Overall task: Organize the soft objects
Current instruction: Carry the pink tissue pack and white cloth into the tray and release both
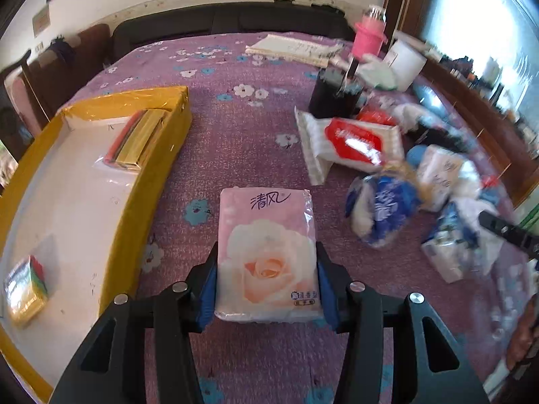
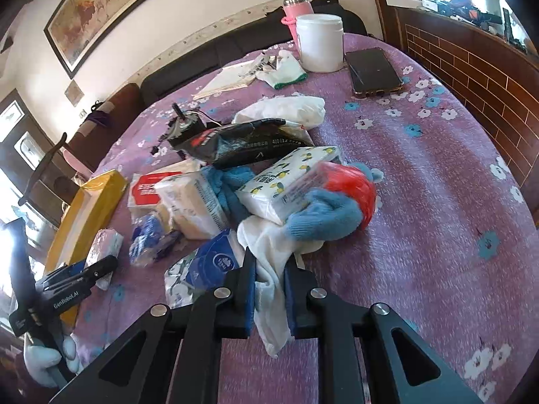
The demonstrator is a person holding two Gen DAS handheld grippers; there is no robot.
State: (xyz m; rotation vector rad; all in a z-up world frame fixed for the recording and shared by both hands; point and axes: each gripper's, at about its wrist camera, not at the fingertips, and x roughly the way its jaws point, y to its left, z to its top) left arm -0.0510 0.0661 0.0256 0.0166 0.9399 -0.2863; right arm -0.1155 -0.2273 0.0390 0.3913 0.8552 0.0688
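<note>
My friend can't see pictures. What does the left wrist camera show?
The left gripper holds a pink tissue pack with a rose on it between its fingers, above a purple flowered cloth. A yellow box lies to the left, and a blurry pile of tissue packs to the right.

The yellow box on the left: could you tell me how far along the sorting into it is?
Early. The yellow box holds two small packs so far. The left gripper grips a pink rose tissue pack; the right gripper pinches a white cloth. The pile of tissue packs and a blue glove remains on the table.
</note>
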